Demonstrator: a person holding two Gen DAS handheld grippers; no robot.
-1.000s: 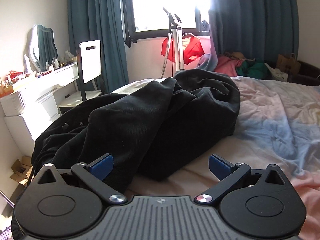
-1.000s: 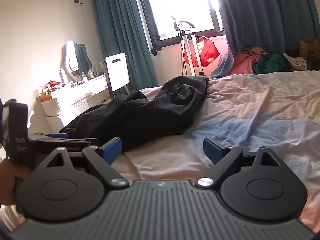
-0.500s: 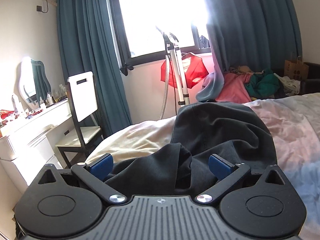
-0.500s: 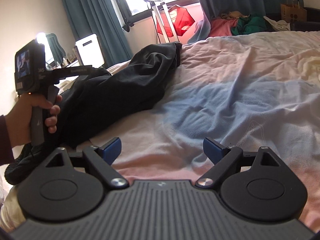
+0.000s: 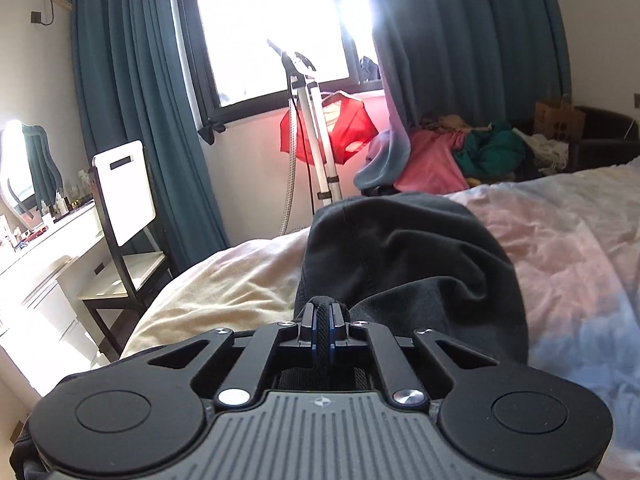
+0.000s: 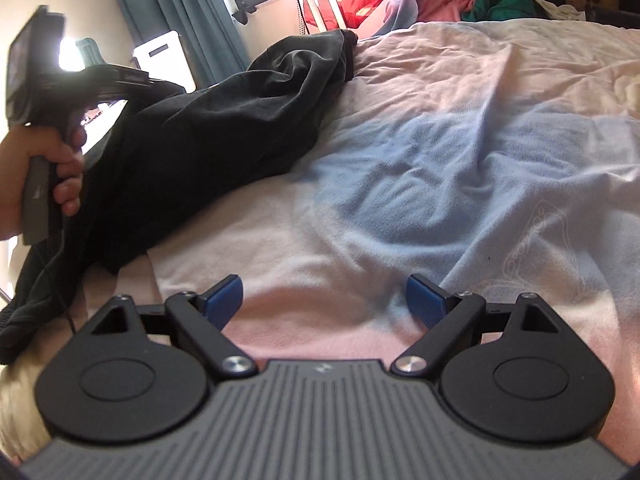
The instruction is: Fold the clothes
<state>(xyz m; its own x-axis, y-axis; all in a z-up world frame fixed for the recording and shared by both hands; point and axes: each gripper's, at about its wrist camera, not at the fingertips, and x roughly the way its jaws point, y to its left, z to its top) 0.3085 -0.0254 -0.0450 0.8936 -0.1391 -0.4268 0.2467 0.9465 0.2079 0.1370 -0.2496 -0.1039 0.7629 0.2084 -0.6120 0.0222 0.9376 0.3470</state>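
A black garment lies crumpled along the left side of the bed. My left gripper is shut on a fold of its fabric, which bulges up between the blue pads. In the right wrist view the same black garment stretches from the bed's far edge down to the near left. A hand holds the left gripper's handle above it. My right gripper stands open over bare pink and blue bedsheet, right of the garment, with nothing between its fingers.
The bed has a rumpled pink and blue sheet. A chair and a white dresser stand left of the bed. A garment steamer stand with a red item is by the window. Piled clothes lie at the far right.
My left gripper moved forward over the garment and closed on a fold of it. My right gripper tilted down toward the sheet and stayed open.
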